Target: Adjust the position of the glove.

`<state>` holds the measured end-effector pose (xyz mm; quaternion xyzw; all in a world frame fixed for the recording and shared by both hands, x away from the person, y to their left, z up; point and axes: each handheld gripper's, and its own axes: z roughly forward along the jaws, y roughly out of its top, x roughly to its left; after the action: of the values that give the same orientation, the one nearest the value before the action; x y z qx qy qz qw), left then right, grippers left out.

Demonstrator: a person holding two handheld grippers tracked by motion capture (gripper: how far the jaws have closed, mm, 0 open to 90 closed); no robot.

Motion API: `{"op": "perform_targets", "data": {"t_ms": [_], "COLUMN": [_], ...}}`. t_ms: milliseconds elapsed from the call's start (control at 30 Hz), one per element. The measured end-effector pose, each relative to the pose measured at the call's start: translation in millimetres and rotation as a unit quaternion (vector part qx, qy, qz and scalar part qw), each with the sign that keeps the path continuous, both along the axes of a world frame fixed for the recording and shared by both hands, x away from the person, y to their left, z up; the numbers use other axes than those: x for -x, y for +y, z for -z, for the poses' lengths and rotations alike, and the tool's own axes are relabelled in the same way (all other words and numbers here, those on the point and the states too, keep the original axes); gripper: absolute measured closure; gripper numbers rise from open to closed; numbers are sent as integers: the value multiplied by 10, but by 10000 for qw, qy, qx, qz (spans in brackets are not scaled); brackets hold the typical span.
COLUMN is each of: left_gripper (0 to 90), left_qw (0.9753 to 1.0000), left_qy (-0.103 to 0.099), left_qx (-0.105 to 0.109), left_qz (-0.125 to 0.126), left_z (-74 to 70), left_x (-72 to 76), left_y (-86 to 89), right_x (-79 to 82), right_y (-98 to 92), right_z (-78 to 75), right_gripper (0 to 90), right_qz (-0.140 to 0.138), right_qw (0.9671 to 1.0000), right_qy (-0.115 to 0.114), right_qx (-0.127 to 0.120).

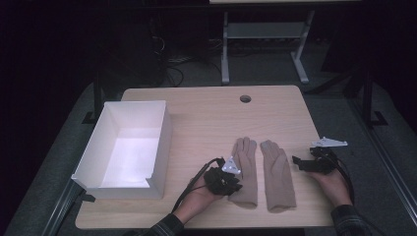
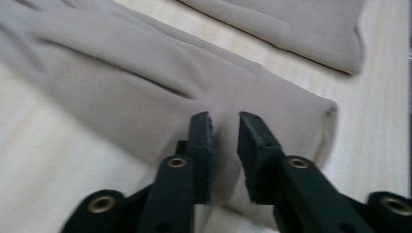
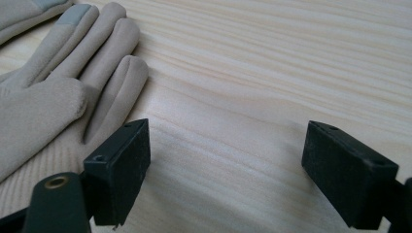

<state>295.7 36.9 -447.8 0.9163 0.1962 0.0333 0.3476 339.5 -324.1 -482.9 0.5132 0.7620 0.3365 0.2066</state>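
Two beige gloves lie flat side by side, fingers pointing away, on the wooden table [image 1: 211, 118]. My left gripper [image 1: 235, 187] sits on the cuff end of the left glove [image 1: 247, 160]. In the left gripper view its jaws [image 2: 223, 119] stand narrowly apart, pinching a creased fold of that glove [image 2: 121, 82], with the other glove [image 2: 291, 29] beyond. My right gripper [image 1: 297, 161] rests just right of the right glove [image 1: 278, 177]. Its jaws [image 3: 226, 145] are wide open over bare wood, beside the glove's fingers [image 3: 53, 92].
A white open-topped box [image 1: 166, 142] stands on the table's left half, its front wall cut low at one corner. A round cable hole [image 1: 245, 98] is near the far edge. Dark floor and a desk frame [image 1: 225, 49] lie beyond.
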Motion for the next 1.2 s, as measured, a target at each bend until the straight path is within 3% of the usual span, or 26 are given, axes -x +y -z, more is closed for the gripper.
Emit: {"op": "perform_targets", "data": {"t_ms": [133,267,300,467,767,833,1033,1200], "left_gripper": [604,533,525,517,515,530,603,777], "left_qw": [9995,9989,9984,9973,9967,9970,9973,9974], "left_qy": [-96,-103,-119,-78,-110,-104,-14,217], "left_qx": [105,153,148,156,36,-102,-23,103], "left_qz": [-297,-442,-532,-706,-806,-759,-735,-682], "left_z": [-67,-98,-102,-38,91,126,152,157], "left_x": [-168,-310,-412,-604,-713,-710,-704,-702], "left_y": [91,115,118,81,-17,-33,-27,-22], "right_x": [-1,-1,0,-1,-1,-1,0,1], "right_y": [-1,0,0,-1,-1,-1,0,2], "right_z": [0,0,0,0,0,0,0,0], "right_gripper": [175,176,175,175,176,175,176,175], "right_qz": [-2,-3,0,-3,-3,-2,-2,-22], "right_qw": [10000,10000,10000,10000,10000,10000,10000,10000], "right_qy": [-3,-3,1,-3,-2,-3,-3,3], "right_qx": [2,3,0,1,1,2,2,-3]}}
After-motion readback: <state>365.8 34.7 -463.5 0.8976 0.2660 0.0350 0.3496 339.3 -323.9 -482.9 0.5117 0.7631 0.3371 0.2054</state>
